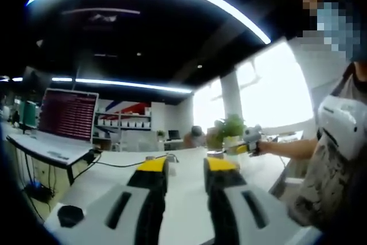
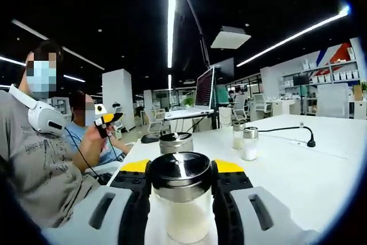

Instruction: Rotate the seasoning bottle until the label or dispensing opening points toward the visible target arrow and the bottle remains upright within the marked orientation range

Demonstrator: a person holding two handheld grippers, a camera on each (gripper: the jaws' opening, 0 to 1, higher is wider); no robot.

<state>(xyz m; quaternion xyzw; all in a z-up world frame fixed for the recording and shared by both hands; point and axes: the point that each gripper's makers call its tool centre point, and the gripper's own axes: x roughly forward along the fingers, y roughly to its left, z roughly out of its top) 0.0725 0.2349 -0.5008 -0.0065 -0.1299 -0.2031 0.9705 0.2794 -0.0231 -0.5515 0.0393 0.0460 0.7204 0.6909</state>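
Glass bottle [image 2: 180, 202] with a steel cap stands upright on the white table [image 2: 298, 170], clamped between my right gripper [image 2: 181, 171]. My left gripper [image 1: 186, 167] hangs apart, holding nothing.

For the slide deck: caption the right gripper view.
Right gripper clamps a metal-lidded seasoning bottle upright over the white table; two small shakers stand beyond.

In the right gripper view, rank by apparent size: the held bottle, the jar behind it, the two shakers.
1. Held bottle, nearest the camera, so unsure
2. Jar
3. Two shakers, alike
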